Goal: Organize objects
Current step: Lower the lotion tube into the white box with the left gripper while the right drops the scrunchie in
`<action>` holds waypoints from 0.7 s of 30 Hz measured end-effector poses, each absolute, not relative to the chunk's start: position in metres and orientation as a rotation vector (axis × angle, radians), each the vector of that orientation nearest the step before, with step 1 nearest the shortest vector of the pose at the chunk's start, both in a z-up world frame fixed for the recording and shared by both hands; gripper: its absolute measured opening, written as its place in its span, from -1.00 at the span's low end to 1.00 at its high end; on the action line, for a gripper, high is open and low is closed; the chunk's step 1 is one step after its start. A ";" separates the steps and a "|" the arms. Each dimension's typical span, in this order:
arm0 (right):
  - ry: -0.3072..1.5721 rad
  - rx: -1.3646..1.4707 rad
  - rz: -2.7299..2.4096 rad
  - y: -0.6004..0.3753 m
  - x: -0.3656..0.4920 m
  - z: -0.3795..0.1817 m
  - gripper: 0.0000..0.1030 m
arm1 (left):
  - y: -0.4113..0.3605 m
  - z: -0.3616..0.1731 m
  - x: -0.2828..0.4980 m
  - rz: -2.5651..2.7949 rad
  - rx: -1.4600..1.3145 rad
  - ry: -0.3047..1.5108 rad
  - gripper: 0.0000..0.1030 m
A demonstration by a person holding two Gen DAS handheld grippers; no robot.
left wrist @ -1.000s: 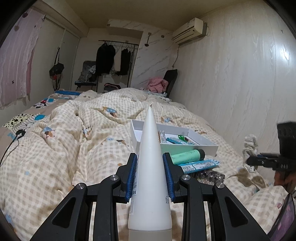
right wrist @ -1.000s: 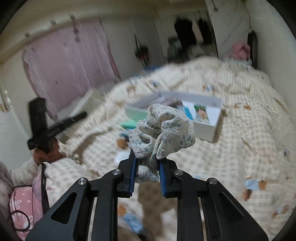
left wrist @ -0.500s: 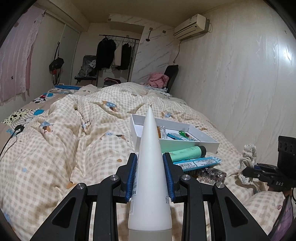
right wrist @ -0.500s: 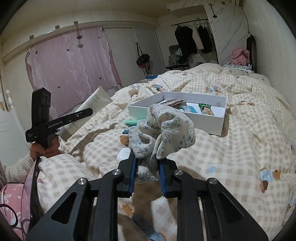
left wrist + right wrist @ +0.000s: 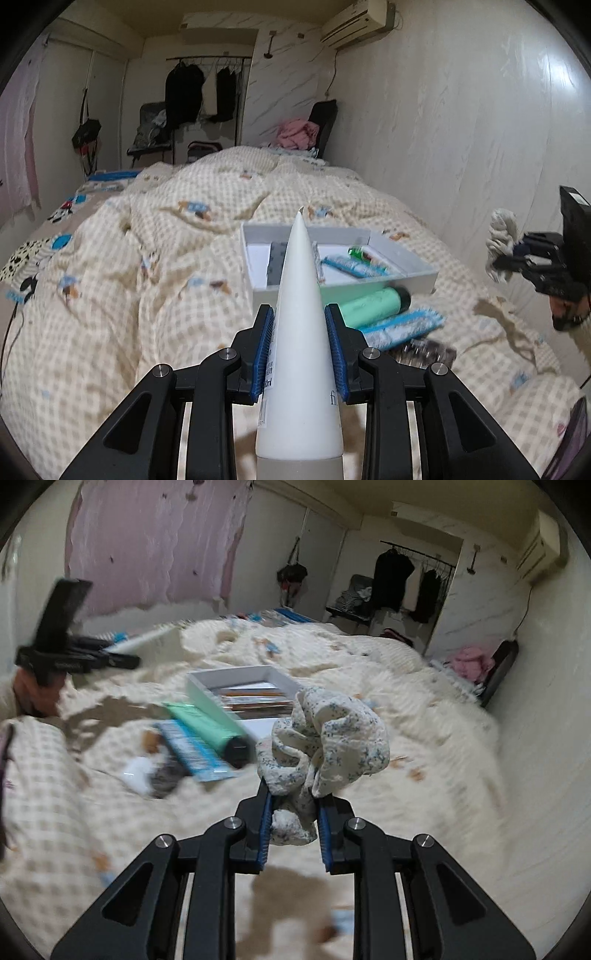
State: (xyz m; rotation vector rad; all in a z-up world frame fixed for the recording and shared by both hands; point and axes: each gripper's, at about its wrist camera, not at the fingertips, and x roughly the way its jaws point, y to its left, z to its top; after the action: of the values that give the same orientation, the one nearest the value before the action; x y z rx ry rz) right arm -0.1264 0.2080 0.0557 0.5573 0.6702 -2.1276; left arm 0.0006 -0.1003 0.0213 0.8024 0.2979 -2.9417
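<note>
My left gripper [image 5: 300, 350] is shut on a white cream tube [image 5: 300, 332] whose crimped end points at a white box [image 5: 413, 258] on the bed. My right gripper [image 5: 293, 812] is shut on a floral fabric scrunchie [image 5: 325, 738] and holds it above the bed, right of the white box [image 5: 207, 686]. The box holds several small tubes and packets. A green tube [image 5: 373, 304], a blue packet [image 5: 406, 326] and a dark clip [image 5: 428, 350] lie in front of the box. The right gripper shows at the right of the left wrist view [image 5: 517, 254].
A checked quilt [image 5: 147, 295] covers the bed. A wall [image 5: 461, 147] runs along the bed's right side. A clothes rack [image 5: 207, 92] and chairs stand at the far end. A white earbud case [image 5: 138, 771] lies by the blue packet [image 5: 192, 749].
The right gripper has swung left and risen with the scrunchie; its view now faces the far end of the room. The left gripper has lifted and moved closer to the box with the tube.
</note>
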 end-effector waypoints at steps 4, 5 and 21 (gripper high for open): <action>0.781 0.550 -2.164 0.208 -0.156 0.074 -0.56 | -0.105 0.033 -0.012 -2.956 0.771 0.319 -0.46; 0.783 0.554 -2.170 0.206 -0.168 0.080 -0.56 | -0.106 0.036 -0.016 -2.957 0.765 0.323 -0.46; 0.564 0.613 -2.226 0.129 -0.226 0.050 -0.56 | -0.103 0.040 -0.117 -2.969 0.850 0.174 -0.46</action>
State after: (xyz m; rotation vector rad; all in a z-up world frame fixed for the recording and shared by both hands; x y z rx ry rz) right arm -0.2256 0.1288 0.0499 0.6126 0.5640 -2.2263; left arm -0.1174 -0.1030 0.0400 0.8502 0.1741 -2.9688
